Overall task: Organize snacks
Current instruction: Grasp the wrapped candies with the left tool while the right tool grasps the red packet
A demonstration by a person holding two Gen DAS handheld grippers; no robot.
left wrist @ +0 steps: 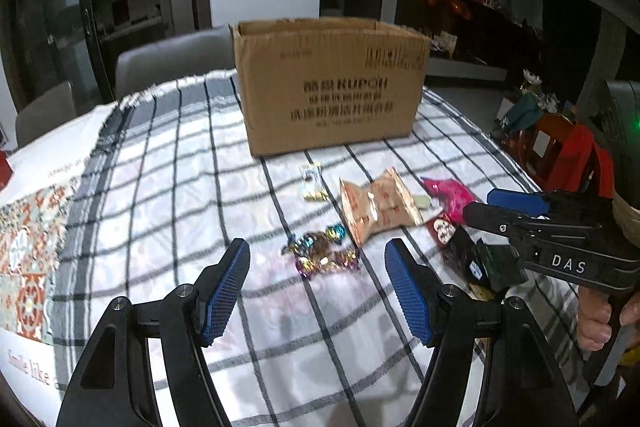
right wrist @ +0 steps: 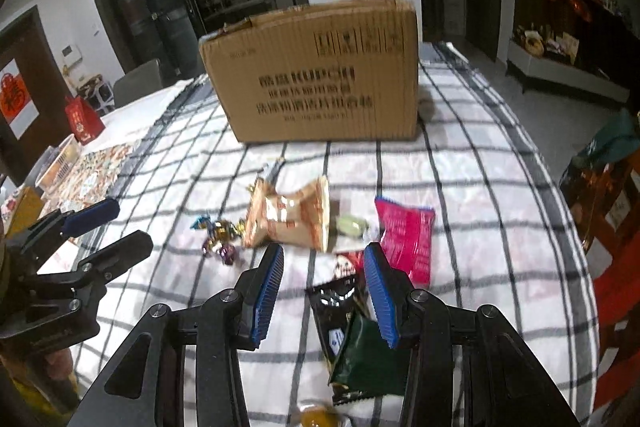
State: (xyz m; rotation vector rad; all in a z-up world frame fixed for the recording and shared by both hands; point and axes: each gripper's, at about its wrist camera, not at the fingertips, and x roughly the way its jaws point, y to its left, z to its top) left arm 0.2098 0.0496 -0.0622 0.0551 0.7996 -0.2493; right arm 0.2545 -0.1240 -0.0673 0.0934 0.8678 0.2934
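Observation:
An open cardboard box [left wrist: 330, 87] [right wrist: 316, 75] stands at the back of the checked tablecloth. In front of it lie a tan snack bag [left wrist: 378, 209] [right wrist: 290, 217], a pink bag [left wrist: 448, 195] [right wrist: 406, 239], foil-wrapped candies [left wrist: 320, 251] [right wrist: 218, 233], a small white packet [left wrist: 313, 183] and a dark green-black packet [right wrist: 352, 331] [left wrist: 476, 263]. My left gripper [left wrist: 316, 263] is open and empty, just short of the candies. My right gripper [right wrist: 323, 267] [left wrist: 484, 205] is open over the dark packet, holding nothing.
A patterned mat [left wrist: 28, 247] lies at the table's left. A grey chair [left wrist: 168, 63] stands behind the table. A red chair with bags [left wrist: 560, 147] is at the right edge. A red box [right wrist: 82, 121] sits far left. A small yellow item [right wrist: 316, 417] lies near the front edge.

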